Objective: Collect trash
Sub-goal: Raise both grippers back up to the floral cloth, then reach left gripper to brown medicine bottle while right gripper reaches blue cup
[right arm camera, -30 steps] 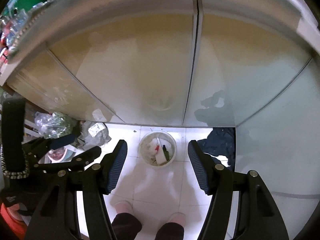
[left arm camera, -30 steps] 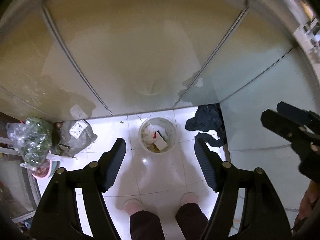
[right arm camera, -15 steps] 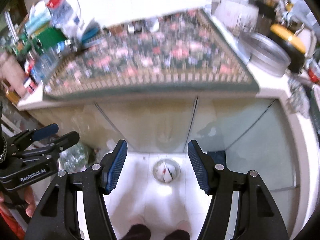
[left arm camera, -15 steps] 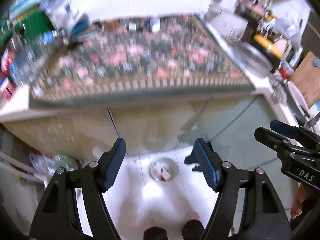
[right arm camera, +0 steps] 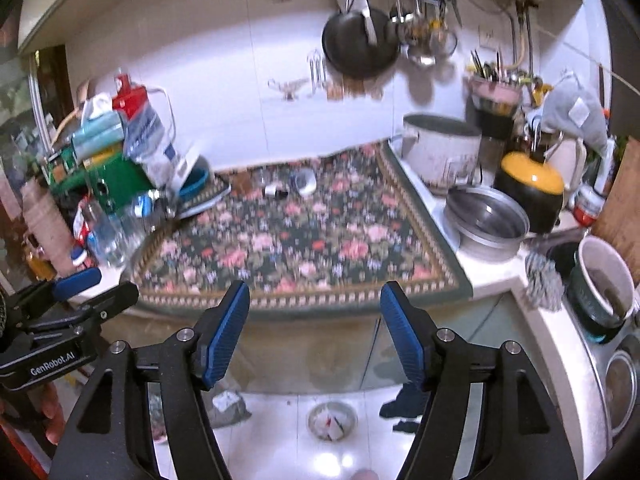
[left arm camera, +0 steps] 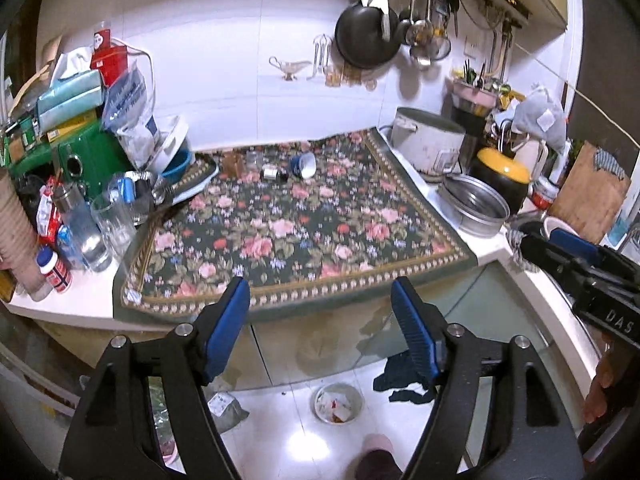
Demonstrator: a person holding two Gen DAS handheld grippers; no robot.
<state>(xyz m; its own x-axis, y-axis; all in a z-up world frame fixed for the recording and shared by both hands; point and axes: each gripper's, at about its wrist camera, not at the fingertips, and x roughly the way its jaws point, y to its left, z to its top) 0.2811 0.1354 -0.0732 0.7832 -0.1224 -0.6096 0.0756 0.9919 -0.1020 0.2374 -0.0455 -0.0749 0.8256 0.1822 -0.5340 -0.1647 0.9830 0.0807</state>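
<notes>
A: What is changing just now?

B: Both views are swinging up from the floor to the counter. A second ago each camera was looking down at the cabinet doors and the white trash bin; now the floral mat [left arm camera: 304, 224] is filling the middle of both frames, and the trash bin [left arm camera: 337, 403] is sitting small at the bottom centre, on the white floor tiles.

A: And the grippers?

B: The left gripper [left arm camera: 320, 324] is standing released, with nothing between its blue pads [left arm camera: 228, 328]. The right gripper [right arm camera: 314, 326] is the same, released and empty. The jaws of both have just been opening a little wider.

A: Where is the trash to collect?

B: At the upper centre of the mat, a blue paper cup [left arm camera: 303, 165] is lying on its side, and a small dark bottle [left arm camera: 273, 174] is lying just beside it, to its left. In the right wrist view this part is blurred, so I am not sure what the bottle is exactly.

A: What does this mean for the task?

B: I am judging that the person is turning from the bin to search the counter for the next piece. Both items are well apart from the grippers, so a reach across the mat is needed first.
</notes>
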